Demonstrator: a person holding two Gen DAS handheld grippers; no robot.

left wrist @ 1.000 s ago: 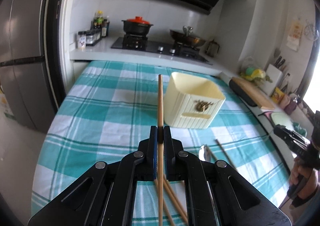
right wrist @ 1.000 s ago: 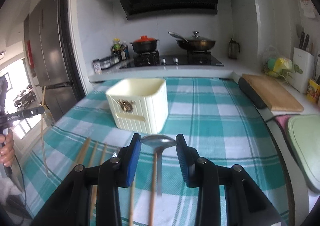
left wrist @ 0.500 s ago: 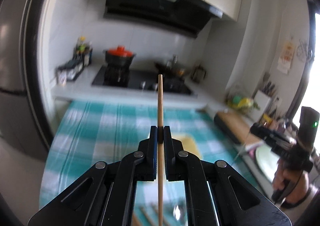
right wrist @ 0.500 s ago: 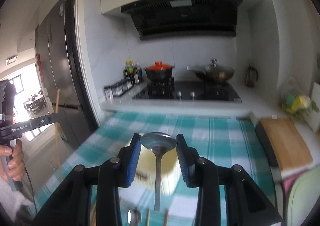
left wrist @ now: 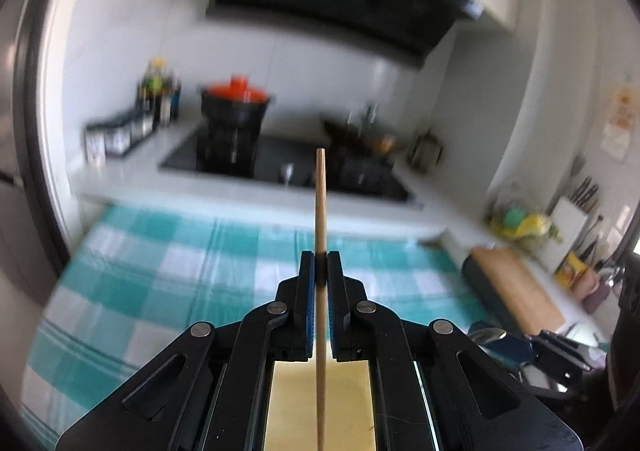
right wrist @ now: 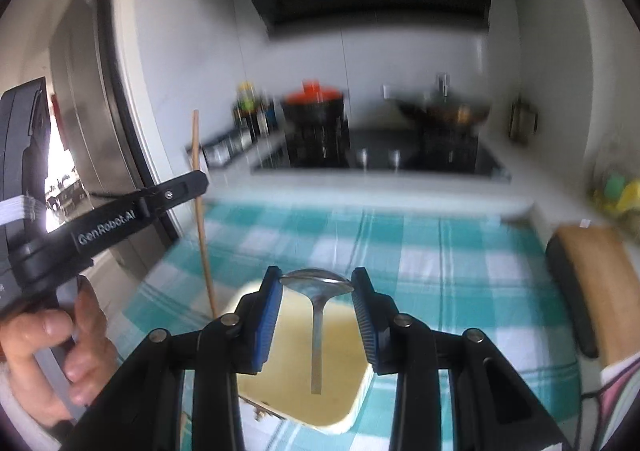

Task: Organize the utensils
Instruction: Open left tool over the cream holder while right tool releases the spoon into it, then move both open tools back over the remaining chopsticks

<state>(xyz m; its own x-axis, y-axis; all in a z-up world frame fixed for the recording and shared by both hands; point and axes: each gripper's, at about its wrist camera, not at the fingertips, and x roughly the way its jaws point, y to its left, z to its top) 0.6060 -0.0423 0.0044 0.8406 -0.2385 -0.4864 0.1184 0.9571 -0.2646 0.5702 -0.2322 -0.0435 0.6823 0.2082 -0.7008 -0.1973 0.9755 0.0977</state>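
- Wooden chopstick [left wrist: 320,211] clamped upright in your left gripper [left wrist: 320,265], jaws shut tight on it.
- Your right gripper [right wrist: 317,285] pinches the metal spoon [right wrist: 317,315] by its bowl, handle hanging down.
- Both hang over the cream bin [right wrist: 340,407] on the checked tabletop [right wrist: 460,271].

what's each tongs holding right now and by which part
Left tongs pinch a wooden chopstick partway along its shaft. Right tongs clamp a metal spoon by its bowl.

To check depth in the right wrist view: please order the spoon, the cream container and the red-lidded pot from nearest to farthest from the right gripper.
1. Spoon, between the right gripper's pads.
2. Cream container, just below.
3. Red-lidded pot, far back on the stove.
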